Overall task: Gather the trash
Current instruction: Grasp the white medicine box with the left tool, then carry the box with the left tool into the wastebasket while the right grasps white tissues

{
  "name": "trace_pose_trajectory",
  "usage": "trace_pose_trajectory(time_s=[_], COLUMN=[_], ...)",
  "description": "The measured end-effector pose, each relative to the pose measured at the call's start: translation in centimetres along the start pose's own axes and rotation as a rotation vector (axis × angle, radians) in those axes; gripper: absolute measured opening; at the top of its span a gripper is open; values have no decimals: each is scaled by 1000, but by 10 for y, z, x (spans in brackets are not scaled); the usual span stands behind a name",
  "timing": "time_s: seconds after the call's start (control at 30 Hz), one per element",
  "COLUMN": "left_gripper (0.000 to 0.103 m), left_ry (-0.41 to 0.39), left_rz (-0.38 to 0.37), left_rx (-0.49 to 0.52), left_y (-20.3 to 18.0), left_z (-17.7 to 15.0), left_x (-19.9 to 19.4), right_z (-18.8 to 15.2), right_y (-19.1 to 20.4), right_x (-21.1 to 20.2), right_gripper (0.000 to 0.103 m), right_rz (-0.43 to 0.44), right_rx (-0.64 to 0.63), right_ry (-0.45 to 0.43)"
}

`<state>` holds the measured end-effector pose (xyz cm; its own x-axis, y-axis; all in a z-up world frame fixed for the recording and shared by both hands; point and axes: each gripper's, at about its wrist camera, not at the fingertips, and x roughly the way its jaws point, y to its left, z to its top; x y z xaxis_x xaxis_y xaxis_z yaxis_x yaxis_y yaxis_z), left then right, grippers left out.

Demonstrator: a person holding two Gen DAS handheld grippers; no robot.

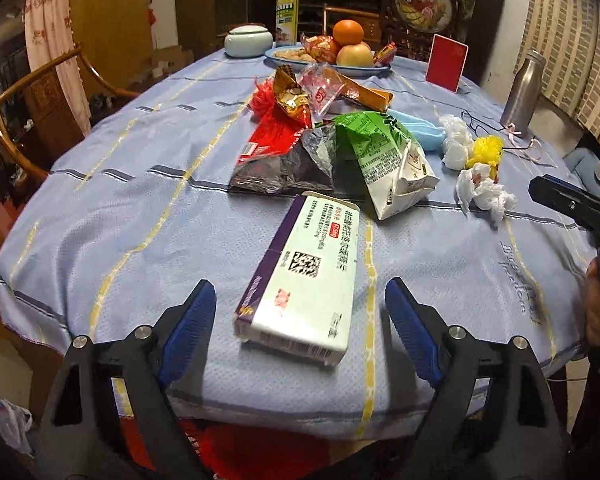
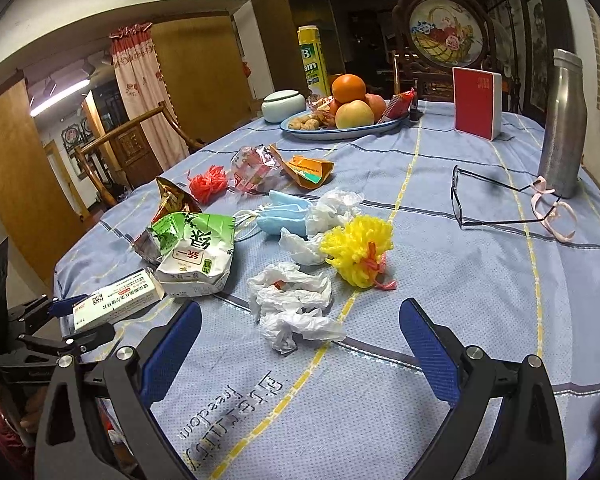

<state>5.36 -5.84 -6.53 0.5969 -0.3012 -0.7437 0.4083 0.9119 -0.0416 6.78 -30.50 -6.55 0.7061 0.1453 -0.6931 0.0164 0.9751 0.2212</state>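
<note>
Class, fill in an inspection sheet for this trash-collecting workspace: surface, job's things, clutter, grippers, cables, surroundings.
Surface: blue striped tablecloth, wrinkled.
Job's things: white-and-purple medicine box nearest; crushed green-and-white carton; crumpled white tissues; yellow pom-pom; blue face masks; snack wrappers.
Clutter: fruit plate, black-framed glasses, steel bottle, red card box.
Grippers: left gripper open, straddling the box; right gripper open before the tissues.
Cables: nothing seen.
Surroundings: wooden chair, floral curtain.
</note>
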Motion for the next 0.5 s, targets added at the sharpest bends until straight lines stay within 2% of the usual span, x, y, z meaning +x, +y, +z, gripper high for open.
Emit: trace_pose_trajectory(time_s=[0.13, 0.23, 0.27, 0.37, 0.5], left_gripper=[82, 51, 45, 45, 45], left_ry=[-7, -17, -19, -44, -92], left_rz=[12, -5, -13, -33, -6], left_rx=[-9, -18, -25, -67, -104], left_y=[-4, -3, -1, 8, 25], left_z=[6, 10, 11, 13, 11], left_x=[7, 7, 6, -4, -27], right_z=[0, 1, 1, 1, 0], right_y=[1, 0, 0, 0, 3], right_x=[1, 1, 1, 1, 1], right_gripper=[97, 97, 97, 97, 97], right_rz=[2, 6, 6, 8, 1], right_rx=[-6, -1, 0, 4, -13], right_ry=[4, 6, 6, 6, 0])
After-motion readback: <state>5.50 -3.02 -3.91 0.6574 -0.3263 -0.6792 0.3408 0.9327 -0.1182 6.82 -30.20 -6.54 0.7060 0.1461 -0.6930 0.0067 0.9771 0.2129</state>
